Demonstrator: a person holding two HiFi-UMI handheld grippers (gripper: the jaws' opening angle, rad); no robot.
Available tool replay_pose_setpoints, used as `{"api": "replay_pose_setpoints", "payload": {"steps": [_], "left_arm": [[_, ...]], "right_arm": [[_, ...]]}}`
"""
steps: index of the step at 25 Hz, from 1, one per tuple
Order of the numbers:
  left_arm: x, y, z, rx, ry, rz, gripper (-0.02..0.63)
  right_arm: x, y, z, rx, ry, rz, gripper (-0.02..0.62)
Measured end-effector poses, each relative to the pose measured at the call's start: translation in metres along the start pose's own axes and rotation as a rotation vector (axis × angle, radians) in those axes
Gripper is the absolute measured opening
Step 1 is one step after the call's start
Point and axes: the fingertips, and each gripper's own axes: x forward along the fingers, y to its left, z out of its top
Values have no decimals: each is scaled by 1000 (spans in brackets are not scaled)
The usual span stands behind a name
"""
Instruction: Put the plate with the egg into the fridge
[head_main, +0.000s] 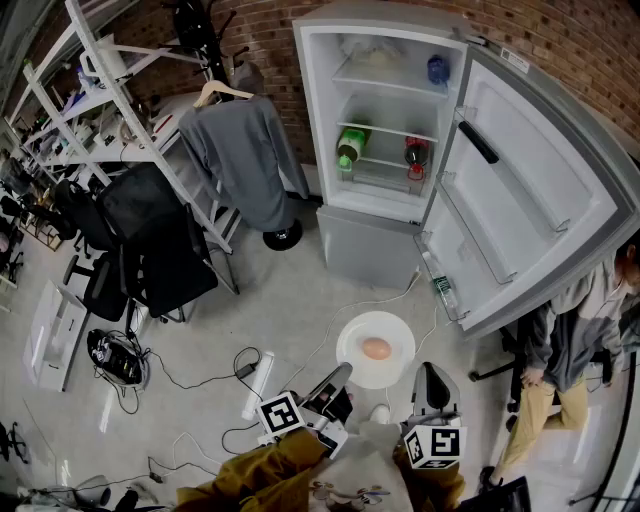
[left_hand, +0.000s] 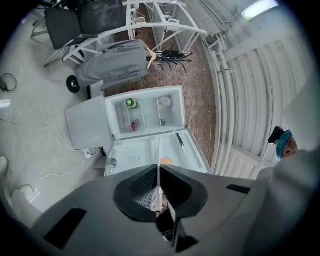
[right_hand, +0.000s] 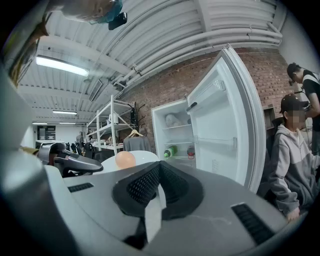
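Observation:
A white plate (head_main: 375, 350) with a brown egg (head_main: 376, 348) on it hangs above the floor in front of the open fridge (head_main: 385, 130). My left gripper (head_main: 343, 373) is shut on the plate's near-left rim, my right gripper (head_main: 428, 373) on its near-right rim. In the left gripper view the plate (left_hand: 159, 155) shows edge-on as a thin white line between the closed jaws of the gripper (left_hand: 159, 172), the egg (left_hand: 167, 161) just beyond. In the right gripper view the plate (right_hand: 145, 156) runs into the jaws of the gripper (right_hand: 159, 172), with the egg (right_hand: 125, 159) to the left.
The fridge door (head_main: 530, 200) swings wide to the right, a bottle (head_main: 443, 292) in its lower shelf. A green bottle (head_main: 350, 145) and a red can (head_main: 415, 152) sit on a shelf. A person (head_main: 560, 340) stands right. Chairs (head_main: 150, 240), a hung coat (head_main: 240, 150) and floor cables (head_main: 255, 375) lie left.

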Motion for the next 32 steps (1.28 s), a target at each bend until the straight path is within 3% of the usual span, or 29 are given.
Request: {"api": "replay_pose_setpoints", "payload": {"steps": [15, 19, 23, 32], "left_arm": [[23, -2, -28, 25, 9, 14, 20], [31, -2, -35, 39, -5, 30, 20], [40, 1, -33, 60, -44, 43, 20], [50, 16, -24, 10, -155, 78, 21]], "right_arm": [[-11, -35, 0, 10, 13, 3, 5], [-8, -46, 5, 86, -4, 50, 6], [0, -58, 4, 93, 4, 102, 5], [11, -86, -13, 73, 81, 149, 5]]}}
